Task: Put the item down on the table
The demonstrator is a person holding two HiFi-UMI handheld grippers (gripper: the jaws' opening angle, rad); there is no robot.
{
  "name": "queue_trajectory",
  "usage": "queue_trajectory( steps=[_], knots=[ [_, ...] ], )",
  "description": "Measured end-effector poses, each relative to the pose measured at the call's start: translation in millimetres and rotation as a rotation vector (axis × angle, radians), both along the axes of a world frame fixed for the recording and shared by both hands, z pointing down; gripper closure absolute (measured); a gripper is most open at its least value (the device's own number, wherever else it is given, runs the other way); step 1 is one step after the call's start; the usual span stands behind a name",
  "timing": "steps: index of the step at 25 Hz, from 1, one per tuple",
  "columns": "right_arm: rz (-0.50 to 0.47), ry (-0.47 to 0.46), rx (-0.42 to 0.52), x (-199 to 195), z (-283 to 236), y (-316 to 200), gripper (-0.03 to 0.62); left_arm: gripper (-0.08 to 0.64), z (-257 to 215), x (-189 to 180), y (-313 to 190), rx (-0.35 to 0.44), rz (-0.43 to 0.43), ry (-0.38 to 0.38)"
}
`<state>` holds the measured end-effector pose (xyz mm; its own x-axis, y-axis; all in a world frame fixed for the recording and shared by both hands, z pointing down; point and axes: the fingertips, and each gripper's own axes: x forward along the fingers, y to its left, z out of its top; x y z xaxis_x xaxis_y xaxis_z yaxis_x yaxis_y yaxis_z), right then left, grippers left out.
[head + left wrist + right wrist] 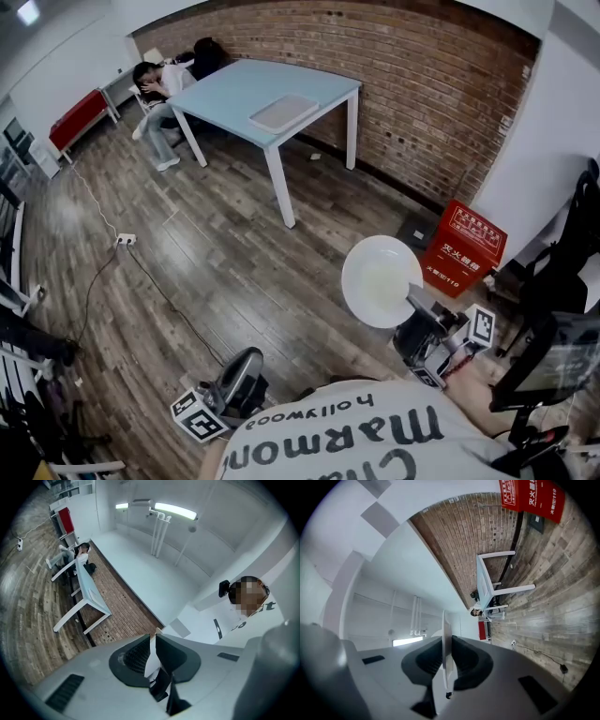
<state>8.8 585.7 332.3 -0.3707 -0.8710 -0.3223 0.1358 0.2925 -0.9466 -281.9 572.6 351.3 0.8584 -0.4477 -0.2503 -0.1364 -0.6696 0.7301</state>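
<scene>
Wood floor separates you from the pale blue desk, well ahead and leftward, its near corner closest. Your right gripper pinches the white plate by its rim; your left gripper hangs pressed together, empty.

I count two grippers: the left gripper at 7 o'clock and the right gripper at 4 o'clock. There is one white plate, also at 4 o'clock. One light blue table stands at 12 o'clock, with one flat tray on it and one seated person at 11 o'clock. One red box is at 3 o'clock — and one power strip at 9 o'clock.
</scene>
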Motion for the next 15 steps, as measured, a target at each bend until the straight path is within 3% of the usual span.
queue_trajectory(
  steps=[6,11,15],
  knots=[
    [0.004,0.019,0.026,-16,5,-19,0.552,0.523,13,-15,-16,0.008,0.013,-0.025],
    [0.001,0.008,0.027,-22,14,-31,0.554,0.523,16,-13,-35,-0.006,0.008,0.037],
    [0.019,-0.002,0.0,-10,17,-49,0.554,0.528,20,-8,-48,0.01,0.009,-0.041]
  ],
)
